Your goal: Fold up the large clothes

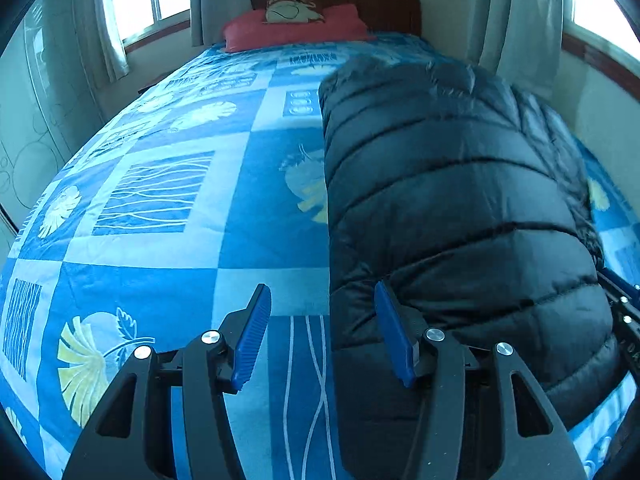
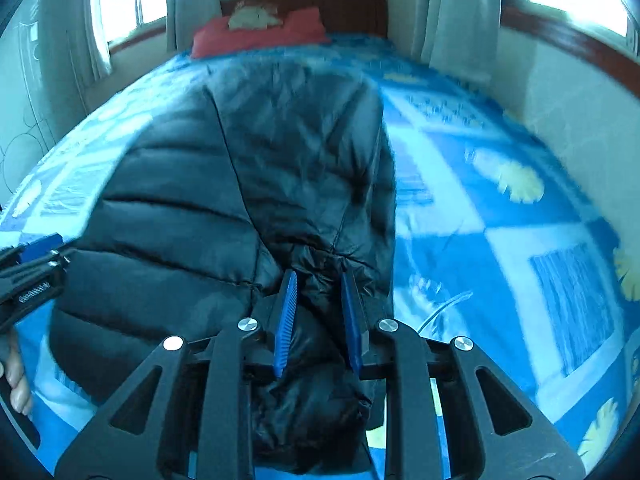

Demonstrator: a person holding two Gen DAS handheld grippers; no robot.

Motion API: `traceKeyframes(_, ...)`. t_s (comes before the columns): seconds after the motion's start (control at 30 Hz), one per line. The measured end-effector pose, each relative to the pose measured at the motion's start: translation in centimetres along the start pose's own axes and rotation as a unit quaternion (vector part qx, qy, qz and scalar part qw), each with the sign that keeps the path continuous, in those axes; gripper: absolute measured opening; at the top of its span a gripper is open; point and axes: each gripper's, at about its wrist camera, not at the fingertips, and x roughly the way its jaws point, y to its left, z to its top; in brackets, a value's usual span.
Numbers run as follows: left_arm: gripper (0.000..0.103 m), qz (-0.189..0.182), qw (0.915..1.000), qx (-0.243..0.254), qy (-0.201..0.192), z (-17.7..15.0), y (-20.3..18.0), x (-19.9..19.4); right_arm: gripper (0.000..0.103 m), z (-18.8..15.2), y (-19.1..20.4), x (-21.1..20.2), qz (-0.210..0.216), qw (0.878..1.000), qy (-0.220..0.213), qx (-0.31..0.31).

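Note:
A black quilted puffer jacket (image 1: 448,208) lies lengthwise on the blue patterned bedspread (image 1: 160,208), on the bed's right half. My left gripper (image 1: 324,312) is open, its jaws wide apart over the jacket's near left edge, holding nothing. In the right wrist view the jacket (image 2: 224,184) fills the middle, with a layer folded over on its right side. My right gripper (image 2: 318,304) is shut on a bunched fold of the jacket's near hem. The left gripper (image 2: 32,276) shows at the left edge there, with a hand behind it.
A red pillow (image 1: 296,30) with a patterned cushion lies at the wooden headboard (image 1: 384,6). Curtained windows flank the bed on both sides. A wall (image 2: 568,112) runs close along the bed's right side. Bare bedspread (image 2: 500,220) lies right of the jacket.

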Motion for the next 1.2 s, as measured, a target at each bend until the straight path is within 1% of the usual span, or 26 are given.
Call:
traceKeyframes(0.07,0.054,0.006,0.9999,0.011,0.005,-0.2,-0.7,0.9,0.022,-0.7,-0.2,1.3,0.0,1.0,-0.005,0.005)
traceKeyframes(0.13,0.053,0.013,0.9997,0.018,0.003,-0.4,-1.3,1.5,0.022,-0.9,0.3,1.4,-0.009,1.0,-0.008,0.004)
traceKeyframes(0.2,0.052,0.013,0.9998,0.015,0.001,-0.5,-1.2,1.5,0.022,-0.7,0.6,1.0,-0.013,1.0,-0.011,0.0)
traceKeyframes(0.3,0.052,0.013,0.9998,0.018,0.0,0.1,-0.5,0.2,0.023,-0.1,0.4,-0.7,-0.005,1.0,-0.015,0.001)
traceKeyframes(0.33,0.052,0.01,0.9999,0.014,-0.001,0.6,0.1,-0.7,0.024,0.5,0.3,-1.7,-0.003,1.0,-0.015,0.006)
traceKeyframes(0.37,0.052,-0.001,1.0,0.002,-0.009,1.1,0.6,-1.6,0.026,0.9,0.2,-2.7,0.001,1.0,-0.022,0.013)
traceKeyframes(0.43,0.054,-0.016,0.9992,-0.023,-0.028,2.5,1.7,-3.0,0.034,3.0,-0.3,-4.9,0.015,0.998,-0.056,0.033)
traceKeyframes(0.5,0.054,-0.029,0.9985,-0.032,-0.034,4.4,1.8,-3.2,0.034,5.4,-0.3,-5.5,0.017,0.996,-0.077,0.032)
traceKeyframes(0.53,0.054,-0.028,0.9985,-0.03,-0.037,5.8,1.5,-2.9,0.034,6.7,-0.2,-5.3,0.013,0.996,-0.086,0.03)
traceKeyframes(0.6,0.054,-0.031,0.9986,-0.022,-0.037,7.7,0.7,-2.0,0.034,9.0,-0.1,-4.3,0.012,0.996,-0.087,0.027)
traceKeyframes(0.67,0.054,-0.029,0.9992,-0.011,-0.024,9.3,-0.4,-0.3,0.034,10.7,-0.2,-2.5,0.012,0.996,-0.083,0.023)
traceKeyframes(0.77,0.054,-0.023,0.9997,-0.009,-0.007,10.0,-1.3,2.0,0.034,12.0,-0.1,0.9,0.011,0.998,-0.057,0.013)
traceKeyframes(0.83,0.055,-0.012,0.9998,-0.01,-0.012,9.9,-1.5,3.0,0.034,11.6,-0.2,3.2,-0.002,0.999,-0.037,0.008)
traceKeyframes(0.93,0.062,0.0,0.9998,-0.005,-0.02,9.5,-2.1,4.0,0.035,10.4,-0.2,5.4,-0.007,1.0,-0.025,0.004)
traceKeyframes(1.0,0.062,0.0,0.9997,-0.007,-0.022,9.2,-2.2,4.6,0.035,10.0,-0.3,6.2,-0.003,1.0,-0.021,0.008)
traceKeyframes(1.13,0.064,-0.006,0.9993,-0.032,-0.018,9.0,-2.0,6.1,0.035,9.6,-0.2,7.6,-0.001,1.0,-0.018,0.013)
traceKeyframes(1.17,0.064,-0.006,0.9993,-0.034,-0.016,9.0,-2.0,6.3,0.035,9.5,-0.2,7.9,0.0,1.0,-0.017,0.014)
traceKeyframes(1.2,0.064,0.003,0.9994,-0.031,-0.014,8.9,-2.3,6.6,0.035,9.4,-0.2,8.1,0.0,1.0,-0.017,0.014)
